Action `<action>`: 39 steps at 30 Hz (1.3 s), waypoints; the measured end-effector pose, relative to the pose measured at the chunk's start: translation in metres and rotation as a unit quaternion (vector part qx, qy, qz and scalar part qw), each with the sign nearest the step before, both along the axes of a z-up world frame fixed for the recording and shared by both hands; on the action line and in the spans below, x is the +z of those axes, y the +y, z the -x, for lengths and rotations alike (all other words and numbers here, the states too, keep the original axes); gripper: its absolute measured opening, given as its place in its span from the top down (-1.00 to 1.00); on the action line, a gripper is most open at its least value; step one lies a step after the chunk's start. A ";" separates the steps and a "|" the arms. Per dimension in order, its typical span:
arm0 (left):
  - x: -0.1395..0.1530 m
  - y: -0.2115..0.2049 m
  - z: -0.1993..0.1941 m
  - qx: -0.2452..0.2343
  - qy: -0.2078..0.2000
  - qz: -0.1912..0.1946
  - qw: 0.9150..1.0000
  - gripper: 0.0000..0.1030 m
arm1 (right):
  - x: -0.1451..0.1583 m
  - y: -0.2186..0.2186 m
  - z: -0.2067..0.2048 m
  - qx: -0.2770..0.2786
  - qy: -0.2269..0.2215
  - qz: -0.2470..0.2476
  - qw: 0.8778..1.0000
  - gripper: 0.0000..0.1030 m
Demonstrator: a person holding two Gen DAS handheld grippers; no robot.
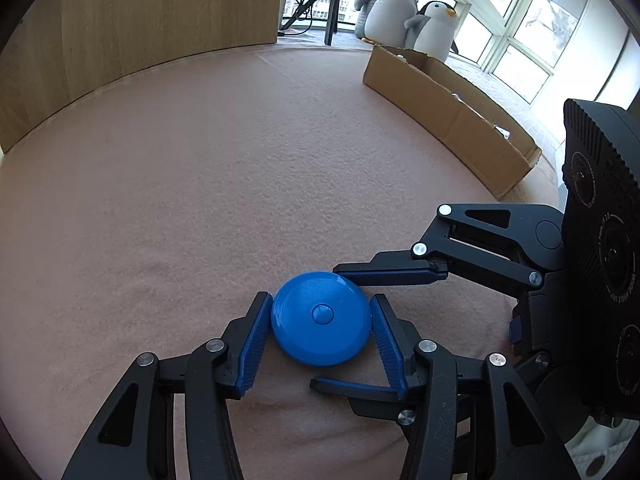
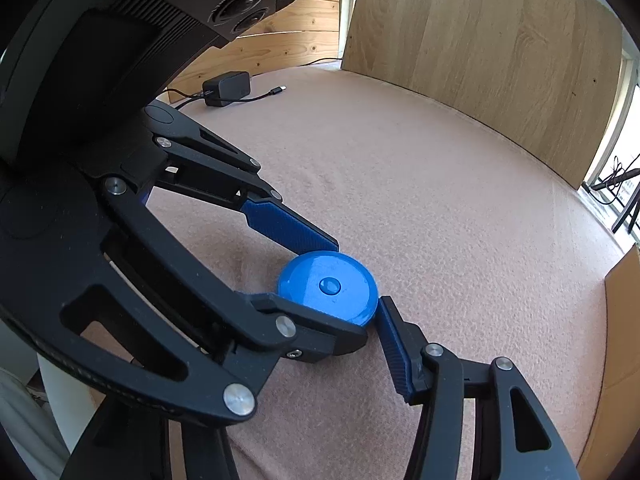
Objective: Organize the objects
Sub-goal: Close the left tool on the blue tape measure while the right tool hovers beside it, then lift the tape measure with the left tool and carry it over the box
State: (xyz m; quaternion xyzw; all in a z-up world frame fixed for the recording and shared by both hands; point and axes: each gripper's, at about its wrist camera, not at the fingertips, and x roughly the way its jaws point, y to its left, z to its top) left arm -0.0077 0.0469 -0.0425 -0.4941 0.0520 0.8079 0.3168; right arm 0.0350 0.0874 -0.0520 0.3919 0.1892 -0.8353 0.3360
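A blue round disc (image 1: 320, 320) (image 2: 328, 286) with a small button in its centre lies flat on the pink cloth (image 1: 240, 180). My left gripper (image 1: 320, 298) (image 2: 348, 294) is shut on it, one blue pad against each side of its rim. My right gripper (image 1: 324, 327) reaches in from the right and stands open. Its far finger touches the disc's far edge. Its near finger passes under the left gripper's right finger, apart from the disc. In the right wrist view only its right finger (image 2: 396, 344) shows, tip against the rim. The left gripper hides the other.
A long open cardboard box (image 1: 452, 120) lies at the right of the cloth. A wooden panel (image 1: 140, 20) (image 2: 480, 60) borders the far side. Two plush penguins (image 1: 400, 0) and a tripod (image 1: 332, 8) stand by the windows. A black power adapter (image 2: 226, 88) with its cable lies near the wooden boards.
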 end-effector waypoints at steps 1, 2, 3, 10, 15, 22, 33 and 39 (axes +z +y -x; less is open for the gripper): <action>0.000 -0.001 0.000 0.001 -0.001 -0.002 1.000 -0.05 | 0.001 0.001 0.000 -0.002 0.001 0.002 1.000 0.12; 0.001 0.000 -0.001 0.001 0.001 -0.001 1.000 -0.05 | 0.002 0.000 -0.001 -0.001 0.003 0.002 1.000 0.12; 0.002 0.000 -0.002 0.000 0.003 0.001 1.000 -0.05 | 0.003 -0.001 -0.002 0.000 0.007 0.001 1.000 0.12; 0.034 0.005 -0.011 -0.003 0.040 0.014 0.999 -0.05 | 0.028 0.003 -0.013 -0.008 0.049 0.015 0.999 0.12; 0.070 0.012 -0.016 -0.006 0.071 0.019 0.997 -0.05 | 0.056 0.010 -0.023 -0.010 0.089 0.021 0.996 0.12; 0.110 0.031 -0.018 -0.017 0.107 0.027 0.994 -0.05 | 0.088 0.020 -0.024 -0.021 0.125 0.022 0.992 0.12; 0.127 0.098 -0.008 -0.081 0.128 0.025 0.988 -0.05 | 0.103 0.075 -0.018 -0.091 0.145 0.020 0.985 0.12; 0.126 0.160 0.003 -0.142 0.133 0.016 0.981 -0.05 | 0.104 0.128 -0.017 -0.153 0.154 0.008 0.976 0.12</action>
